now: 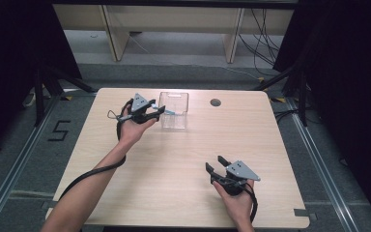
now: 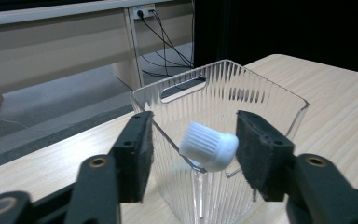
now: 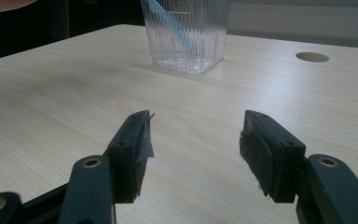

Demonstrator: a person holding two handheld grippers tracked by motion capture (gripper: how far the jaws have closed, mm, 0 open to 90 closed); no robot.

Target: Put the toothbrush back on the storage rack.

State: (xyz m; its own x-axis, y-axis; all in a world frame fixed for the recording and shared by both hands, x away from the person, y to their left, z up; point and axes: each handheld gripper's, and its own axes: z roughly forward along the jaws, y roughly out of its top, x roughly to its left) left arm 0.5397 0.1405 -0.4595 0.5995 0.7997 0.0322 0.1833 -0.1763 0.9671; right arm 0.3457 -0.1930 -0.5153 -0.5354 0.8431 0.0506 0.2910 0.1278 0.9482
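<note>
**Over the bin's near rim, tube let go**

Between my left gripper's [image 2: 191, 154] spread jaws sits the white-capped tube [image 2: 209, 145], cap toward me, its long axis slanting down into the clear ribbed bin [image 1: 174, 110]; no pad presses it. My right gripper [image 1: 217, 166] rests wide and empty, well apart on the tabletop [image 1: 174, 164]. I'd back straight out.

The high view looks forward and down from above the near edge of the desk [image 1: 183, 159], taking in its whole top and the floor beyond its far edge. The left gripper view sits close against the clear ribbed bin [image 2: 223, 98] by the far edge, facing the shelving behind. The right gripper view looks low across the desk from near its front right corner, sharing that bin [image 3: 186, 37] farther off.
</note>
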